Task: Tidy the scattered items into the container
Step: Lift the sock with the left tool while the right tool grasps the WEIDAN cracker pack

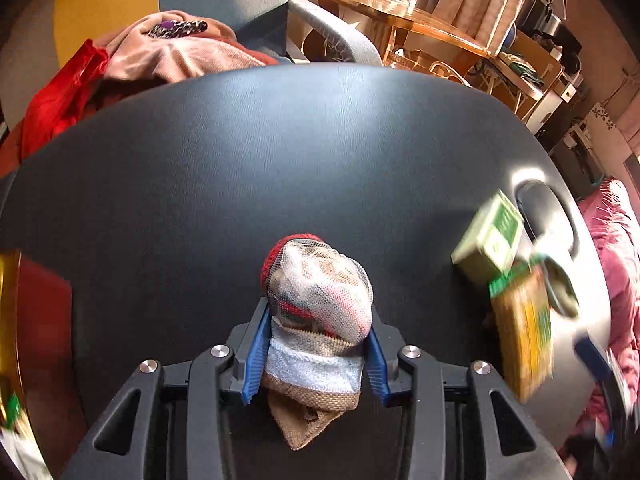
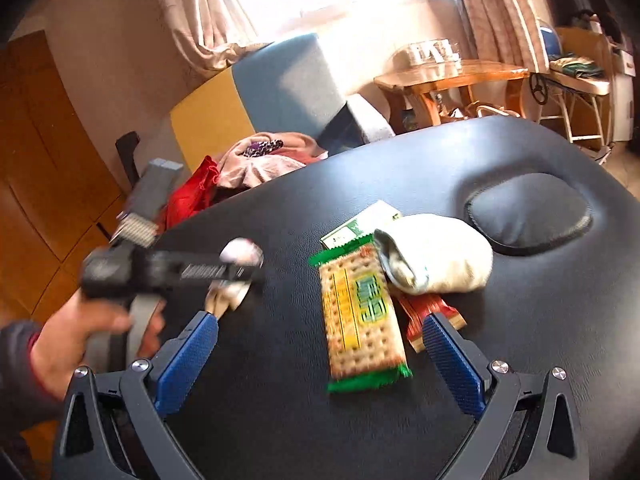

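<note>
left gripper (image 1: 316,344) clamps rolled sock (image 1: 320,296) btwn its pads; right gripper (image 2: 320,344) spread wide, cracker pack (image 2: 362,316) btwn fingers, untouched.

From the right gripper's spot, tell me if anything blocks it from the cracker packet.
Nothing visible does. The right gripper stands open with the cracker packet lying flat on the black table between its blue pads. A white sock overlaps only the packet's far end.
</note>
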